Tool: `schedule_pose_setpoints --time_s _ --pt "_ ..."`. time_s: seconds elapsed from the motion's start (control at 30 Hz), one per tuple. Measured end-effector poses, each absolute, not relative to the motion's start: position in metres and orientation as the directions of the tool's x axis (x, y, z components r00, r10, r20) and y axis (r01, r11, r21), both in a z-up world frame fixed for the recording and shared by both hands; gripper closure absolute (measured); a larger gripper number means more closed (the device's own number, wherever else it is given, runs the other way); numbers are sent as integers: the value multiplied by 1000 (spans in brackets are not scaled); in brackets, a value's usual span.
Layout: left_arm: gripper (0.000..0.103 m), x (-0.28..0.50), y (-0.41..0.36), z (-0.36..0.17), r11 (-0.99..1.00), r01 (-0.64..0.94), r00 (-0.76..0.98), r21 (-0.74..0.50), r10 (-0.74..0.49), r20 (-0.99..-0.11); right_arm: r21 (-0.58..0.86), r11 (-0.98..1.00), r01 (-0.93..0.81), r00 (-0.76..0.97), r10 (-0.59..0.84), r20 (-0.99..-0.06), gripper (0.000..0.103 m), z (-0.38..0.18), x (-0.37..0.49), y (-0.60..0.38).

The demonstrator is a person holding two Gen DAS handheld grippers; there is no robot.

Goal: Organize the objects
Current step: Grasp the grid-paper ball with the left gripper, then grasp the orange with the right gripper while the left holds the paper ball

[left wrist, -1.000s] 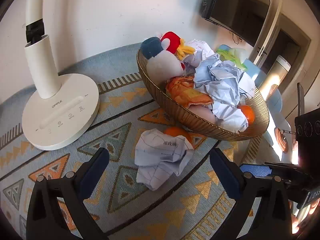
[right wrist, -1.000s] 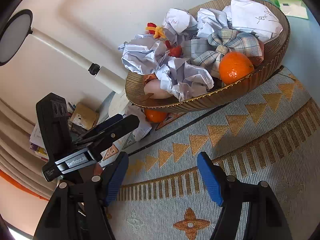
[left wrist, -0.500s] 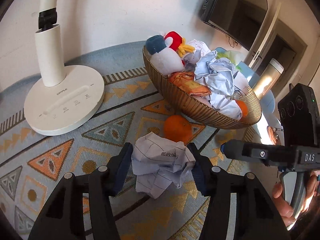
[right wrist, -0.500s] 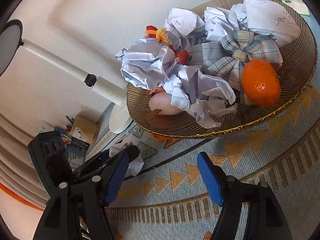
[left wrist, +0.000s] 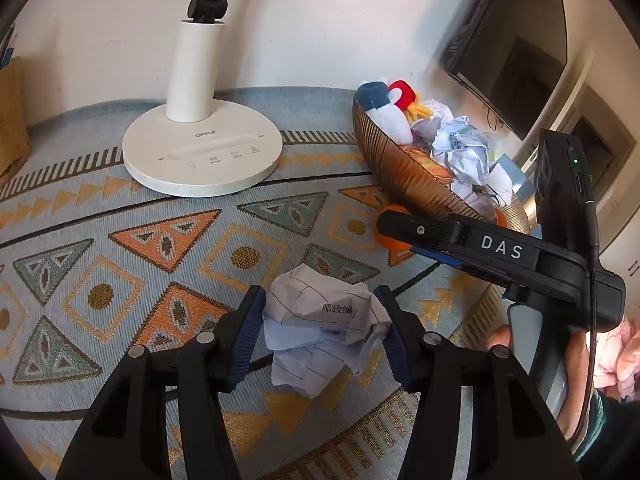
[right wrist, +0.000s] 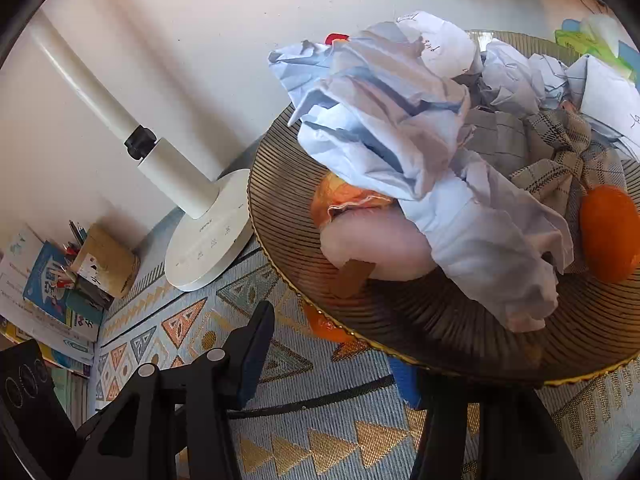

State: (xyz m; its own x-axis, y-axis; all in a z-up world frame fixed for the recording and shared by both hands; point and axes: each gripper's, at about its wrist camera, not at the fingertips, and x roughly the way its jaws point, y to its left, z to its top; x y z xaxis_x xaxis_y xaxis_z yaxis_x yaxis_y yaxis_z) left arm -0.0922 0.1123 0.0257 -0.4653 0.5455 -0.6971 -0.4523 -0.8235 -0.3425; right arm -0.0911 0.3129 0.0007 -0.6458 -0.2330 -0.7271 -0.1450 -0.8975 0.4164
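My left gripper [left wrist: 320, 332] is shut on a crumpled ball of lined paper [left wrist: 324, 332], held just above the patterned mat. A gold ribbed basket [left wrist: 404, 172] at the right holds crumpled papers, a plush toy and an orange. A loose orange [left wrist: 390, 236] lies on the mat by the basket, partly behind my right gripper. In the right wrist view the basket's rim [right wrist: 276, 252] is very close, with an orange [right wrist: 608, 232] and plaid cloth [right wrist: 568, 160] inside. My right gripper [right wrist: 332, 364] is open and empty beside the basket, pointing toward the loose orange [right wrist: 324, 328] under the rim.
A white desk lamp [left wrist: 200, 152] stands on the mat at the back, also in the right wrist view [right wrist: 200, 232]. Books and a pencil box [right wrist: 104, 260] sit at the far left. A wall is behind.
My left gripper closed on the paper ball and lifted it back from the basket. My right gripper moved closer in toward the basket rim and the loose orange.
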Motion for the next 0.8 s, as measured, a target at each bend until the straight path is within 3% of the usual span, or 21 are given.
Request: schedule_pose_setpoints --time_s 0.07,0.1,0.33,0.5,0.57,0.63,0.8 --pt "50 -92 112 25 -824 -450 -465 -344 546 -697 369 -917 -151 -647 -190 -738 63 1 -95 306" --pt "50 -93 113 26 -825 -451 -466 -341 543 -699 355 -924 -141 -642 -187 -743 64 1 -96 304" --pt "50 -70 119 32 -828 -488 -463 -278 515 -721 336 -942 4 -596 -272 -755 65 7 -56 303" --pt "50 -33 127 35 -801 -551 -436 -235 516 -737 225 -961 162 -584 -277 -763 65 12 0 311" --pt "45 -23 133 30 -810 -554 -445 -194 485 -753 184 -963 197 -588 -266 -764 65 11 11 312" --pt "23 -20 136 23 -824 -535 -438 -186 459 -773 133 -969 209 -595 -234 -769 65 8 14 308" --pt "23 -8 126 22 -849 -500 -451 -172 425 -785 164 -961 221 -592 -266 -761 65 1 18 315"
